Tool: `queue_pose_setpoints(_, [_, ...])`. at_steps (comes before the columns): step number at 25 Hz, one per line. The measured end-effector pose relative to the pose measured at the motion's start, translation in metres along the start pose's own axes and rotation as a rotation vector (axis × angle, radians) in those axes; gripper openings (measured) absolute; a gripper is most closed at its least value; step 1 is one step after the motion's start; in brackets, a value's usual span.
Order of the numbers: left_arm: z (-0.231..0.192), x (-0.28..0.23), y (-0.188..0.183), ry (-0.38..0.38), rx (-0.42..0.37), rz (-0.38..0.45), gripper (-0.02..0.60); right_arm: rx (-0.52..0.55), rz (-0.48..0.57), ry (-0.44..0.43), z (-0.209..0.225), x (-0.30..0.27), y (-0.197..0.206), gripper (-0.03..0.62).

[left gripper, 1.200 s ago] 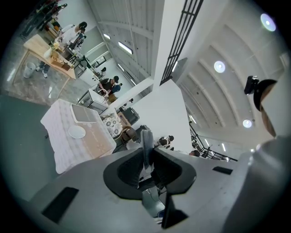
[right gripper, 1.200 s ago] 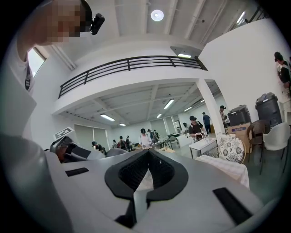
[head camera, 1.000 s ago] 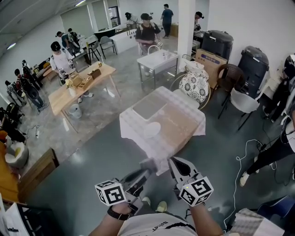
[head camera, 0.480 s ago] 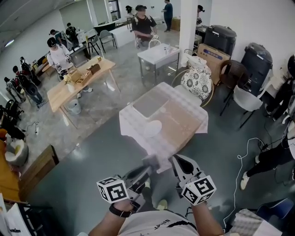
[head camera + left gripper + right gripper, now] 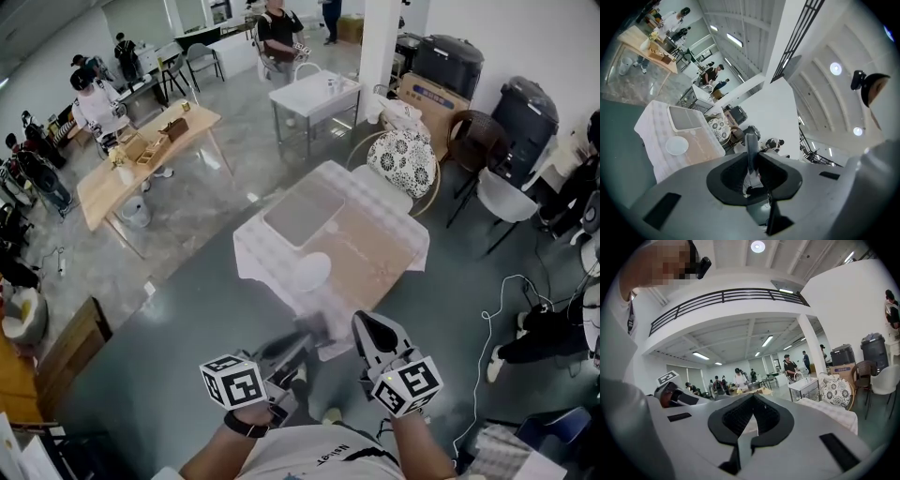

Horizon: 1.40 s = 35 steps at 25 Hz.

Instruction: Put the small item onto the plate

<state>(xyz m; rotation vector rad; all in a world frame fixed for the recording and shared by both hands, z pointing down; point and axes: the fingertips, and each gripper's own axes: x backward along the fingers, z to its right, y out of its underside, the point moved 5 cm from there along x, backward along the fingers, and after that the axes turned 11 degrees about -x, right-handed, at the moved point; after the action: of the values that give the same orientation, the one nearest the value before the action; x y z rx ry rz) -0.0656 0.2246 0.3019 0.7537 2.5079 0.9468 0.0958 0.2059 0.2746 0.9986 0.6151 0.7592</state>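
A white plate (image 5: 311,271) lies on the near part of a cloth-covered table (image 5: 375,253), beside a grey tray (image 5: 302,212). Both also show in the left gripper view, the plate (image 5: 676,146) and the tray (image 5: 685,118). My left gripper (image 5: 300,341) hovers over the floor short of the table, shut on a small flat grey item (image 5: 751,143) that sticks out past its tips. My right gripper (image 5: 367,324) is held beside it, shut and empty; its tips (image 5: 753,397) meet. Both grippers are well short of the plate.
A patterned round chair (image 5: 405,161), a brown chair (image 5: 473,141) and a white chair (image 5: 502,202) stand behind the table. A metal table (image 5: 314,98), a wooden table (image 5: 141,155) and several people are farther back. Cables (image 5: 506,309) lie on the floor at the right.
The view has shifted forward a little, so the table and plate sit slightly nearer. Both grippers keep their poses, and the left still holds the grey item.
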Motion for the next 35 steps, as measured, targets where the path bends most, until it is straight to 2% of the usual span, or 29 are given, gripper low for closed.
queue_pose_setpoints(9, [-0.088,-0.045,-0.047,0.031,0.014,-0.093,0.072,-0.020,-0.015,0.075,0.032,-0.092,-0.001,0.014])
queue_pose_setpoints(20, [-0.176,-0.103,-0.048,0.063,0.091,-0.183,0.072,-0.038,-0.071,0.168,0.083,-0.154,0.024,0.014])
queue_pose_setpoints(23, [-0.196,-0.120,-0.043,0.040,0.101,-0.169,0.072,-0.052,-0.090,0.161,0.102,-0.169,0.035,0.014])
queue_pose_setpoints(28, [-0.235,-0.140,-0.027,-0.049,0.157,-0.150,0.072,-0.066,-0.150,0.126,0.128,-0.193,0.049,0.014])
queue_pose_setpoints(31, [-0.261,-0.154,-0.010,-0.096,0.180,-0.150,0.072,-0.082,-0.178,0.117,0.150,-0.205,0.062,0.014])
queue_pose_setpoints(35, [-0.295,-0.171,0.017,-0.147,0.251,-0.128,0.072,-0.109,-0.215,0.111,0.177,-0.217,0.084,0.014])
